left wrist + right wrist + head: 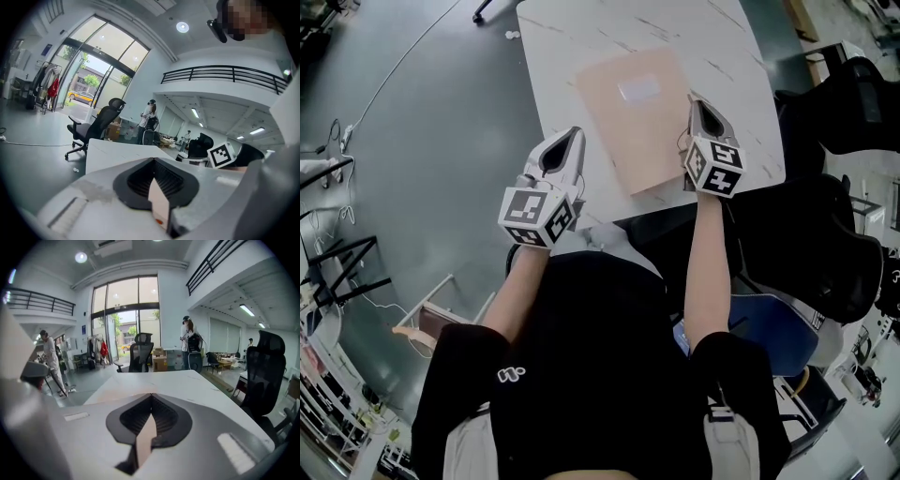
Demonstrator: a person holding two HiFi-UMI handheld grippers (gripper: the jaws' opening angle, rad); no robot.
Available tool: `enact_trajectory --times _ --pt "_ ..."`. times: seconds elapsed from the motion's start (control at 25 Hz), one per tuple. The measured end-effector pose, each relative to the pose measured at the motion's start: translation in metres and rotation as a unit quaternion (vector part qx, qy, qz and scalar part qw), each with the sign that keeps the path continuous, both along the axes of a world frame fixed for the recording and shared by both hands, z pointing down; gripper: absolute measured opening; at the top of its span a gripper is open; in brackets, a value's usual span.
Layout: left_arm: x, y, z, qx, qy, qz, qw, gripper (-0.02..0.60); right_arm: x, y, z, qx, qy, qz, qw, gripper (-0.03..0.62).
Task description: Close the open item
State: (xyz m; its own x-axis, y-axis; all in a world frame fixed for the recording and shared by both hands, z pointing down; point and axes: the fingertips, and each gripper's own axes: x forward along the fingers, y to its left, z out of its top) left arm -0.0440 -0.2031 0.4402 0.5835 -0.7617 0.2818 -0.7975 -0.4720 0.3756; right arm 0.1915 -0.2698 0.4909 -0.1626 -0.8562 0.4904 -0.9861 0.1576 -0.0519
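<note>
As I look down over my own arms, a white marble-patterned counter (572, 37) lies in front of me with a tan folder (642, 122) on it. It lies flat with its cover down, closed, set at a slight angle, and a pale label (638, 89) sits near the far end of the cover. Its near corner reaches the front edge of the counter. My right tool (698, 103) hangs just beside the right edge of the folder, pointing away from me; I cannot tell whether it touches the cover. Its own camera shows the two jaws pressed together to a point, with nothing gripped between them, and the counter stretching beyond with a strip of the tan cover at the left. My left tool (572, 139) is held well apart from the folder, over the left edge of the counter near its front corner, with grey floor (422, 141) beneath it on one side. Its jaws are also closed tight on each other and hold nothing. Past them, that camera shows the bare end of the counter, a black office chair (96, 124) on the floor, a person (149, 115) standing farther back, and tall windows (101, 61) with daylight behind them.
</note>
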Motion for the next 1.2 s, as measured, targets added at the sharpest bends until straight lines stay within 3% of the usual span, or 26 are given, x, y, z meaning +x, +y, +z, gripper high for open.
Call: enact_trajectory --times 0.24,0.56,0.72,0.88,1.2 --pt "0.004 -0.001 -0.025 0.033 0.003 0.021 0.9992 -0.003 -0.027 0.025 -0.075 0.105 -0.065 -0.025 0.992 -0.002" --pt "0.016 -0.005 -0.092 0.149 -0.044 0.06 0.9861 -0.003 -0.072 0.067 -0.154 0.199 -0.087 -0.061 0.974 -0.002" --pt "0.015 0.004 -0.116 0.186 -0.053 0.062 0.9791 -0.003 -0.096 0.083 -0.172 0.219 -0.091 -0.073 0.969 -0.002" --pt "0.01 0.016 -0.117 0.2 -0.061 0.06 0.976 -0.003 -0.114 0.101 -0.178 0.229 -0.092 -0.075 0.966 -0.002" --pt "-0.008 0.032 -0.119 0.184 -0.041 0.03 0.9817 -0.003 -0.136 0.123 -0.173 0.221 -0.083 -0.082 0.968 -0.002"
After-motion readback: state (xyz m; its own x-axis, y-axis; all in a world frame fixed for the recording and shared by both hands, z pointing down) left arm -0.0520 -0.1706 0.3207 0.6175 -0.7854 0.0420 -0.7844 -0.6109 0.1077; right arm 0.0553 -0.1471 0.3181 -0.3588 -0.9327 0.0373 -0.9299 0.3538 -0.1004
